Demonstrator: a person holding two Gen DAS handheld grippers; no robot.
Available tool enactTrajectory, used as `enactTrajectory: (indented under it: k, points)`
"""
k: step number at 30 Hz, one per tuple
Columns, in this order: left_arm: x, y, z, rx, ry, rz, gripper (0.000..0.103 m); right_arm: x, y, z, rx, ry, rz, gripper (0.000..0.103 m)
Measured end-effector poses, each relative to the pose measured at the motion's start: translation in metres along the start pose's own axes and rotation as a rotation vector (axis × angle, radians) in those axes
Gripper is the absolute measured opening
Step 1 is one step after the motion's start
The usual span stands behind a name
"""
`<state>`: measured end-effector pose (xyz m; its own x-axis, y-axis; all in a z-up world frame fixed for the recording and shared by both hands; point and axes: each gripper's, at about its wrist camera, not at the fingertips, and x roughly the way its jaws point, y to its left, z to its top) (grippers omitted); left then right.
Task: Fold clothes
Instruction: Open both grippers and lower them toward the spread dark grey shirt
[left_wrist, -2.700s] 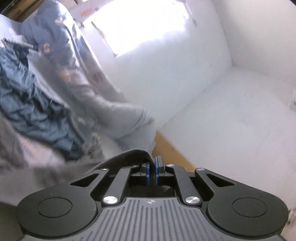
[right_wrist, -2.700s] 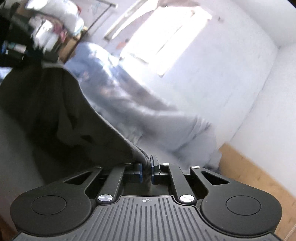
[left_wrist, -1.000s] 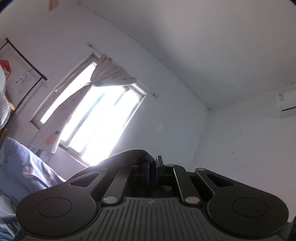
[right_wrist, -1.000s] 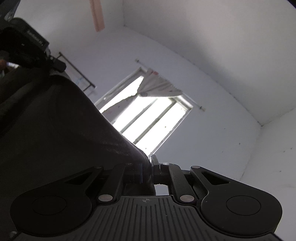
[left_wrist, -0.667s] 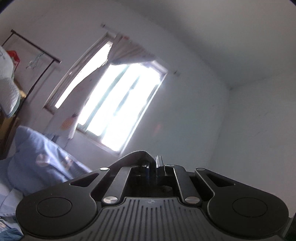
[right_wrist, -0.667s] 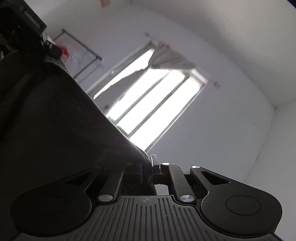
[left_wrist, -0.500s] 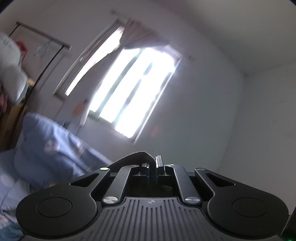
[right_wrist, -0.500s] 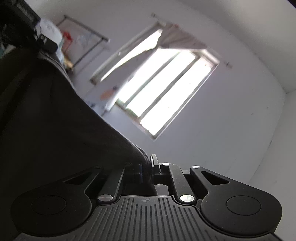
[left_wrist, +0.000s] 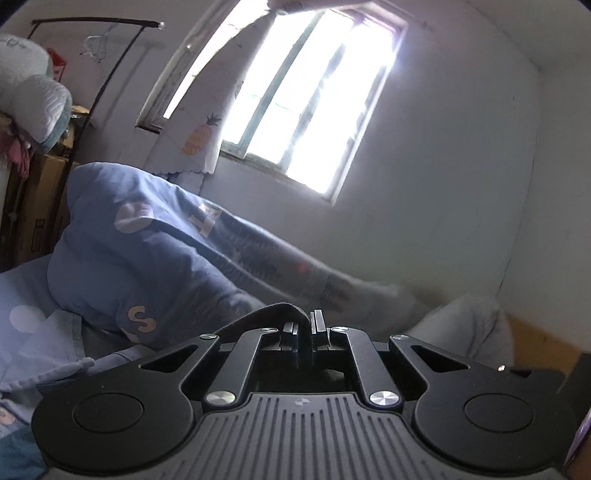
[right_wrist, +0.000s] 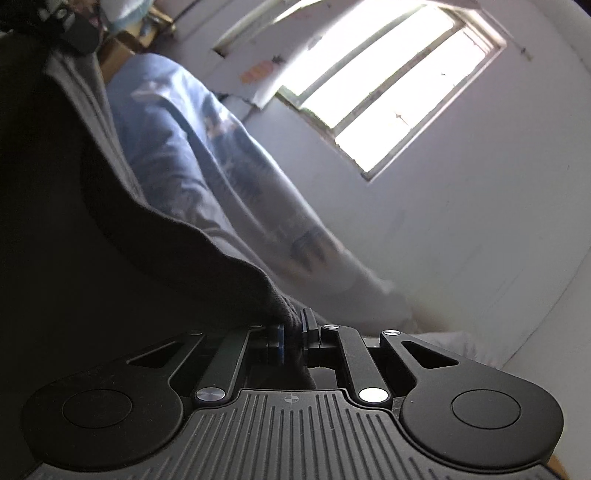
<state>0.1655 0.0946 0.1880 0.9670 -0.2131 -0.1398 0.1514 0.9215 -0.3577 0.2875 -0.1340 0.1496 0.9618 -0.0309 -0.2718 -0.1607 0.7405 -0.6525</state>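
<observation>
A dark grey garment (right_wrist: 92, 236) hangs stretched between my two grippers. My right gripper (right_wrist: 292, 332) is shut on one edge of it, and the cloth fills the left half of the right wrist view. My left gripper (left_wrist: 304, 325) is shut on another edge of the dark grey garment (left_wrist: 258, 317), which arches over its left finger and drops out of sight below. At the top left of the right wrist view the other gripper (right_wrist: 70, 26) shows as a dark shape above the cloth.
A blue quilt with letter prints (left_wrist: 147, 254) is heaped on the bed under a bright window (left_wrist: 306, 99). A clothes rail (left_wrist: 107, 74) and stacked bedding (left_wrist: 33, 99) stand at the left. White walls and a wooden bed edge (left_wrist: 535, 332) lie to the right.
Both grippers have come down and tipped forward with the garment still pinched. The views swung from ceiling and window down to the quilt and bed.
</observation>
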Motion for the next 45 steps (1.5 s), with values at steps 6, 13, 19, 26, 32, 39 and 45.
enactTrajectory:
  k: [6,13,19,26,32,39,45]
  points:
    - [0.033,0.01,-0.017,0.018,0.06,0.078,0.022,-0.003,0.024,-0.001,0.025,0.002,-0.078,0.089]
    - [0.024,0.016,-0.02,-0.012,-0.028,0.061,0.103,-0.007,0.004,-0.009,0.132,-0.057,-0.11,0.1]
    - [0.013,0.012,-0.003,-0.021,-0.042,0.064,0.103,-0.007,0.005,-0.013,0.034,0.005,-0.038,0.103]
    - [-0.015,0.009,-0.006,-0.049,-0.038,0.039,0.103,-0.001,0.001,-0.004,0.001,0.041,-0.054,0.103]
    - [-0.072,0.011,-0.024,-0.151,-0.069,-0.034,0.103,0.042,-0.011,0.001,0.157,0.21,0.078,0.103]
    - [-0.136,0.017,-0.059,-0.159,-0.1,-0.047,0.103,0.086,0.007,-0.019,0.151,0.295,-0.152,0.103]
    - [-0.149,0.038,-0.078,-0.275,-0.075,-0.016,0.103,0.018,-0.026,-0.048,0.334,0.204,-0.115,0.103]
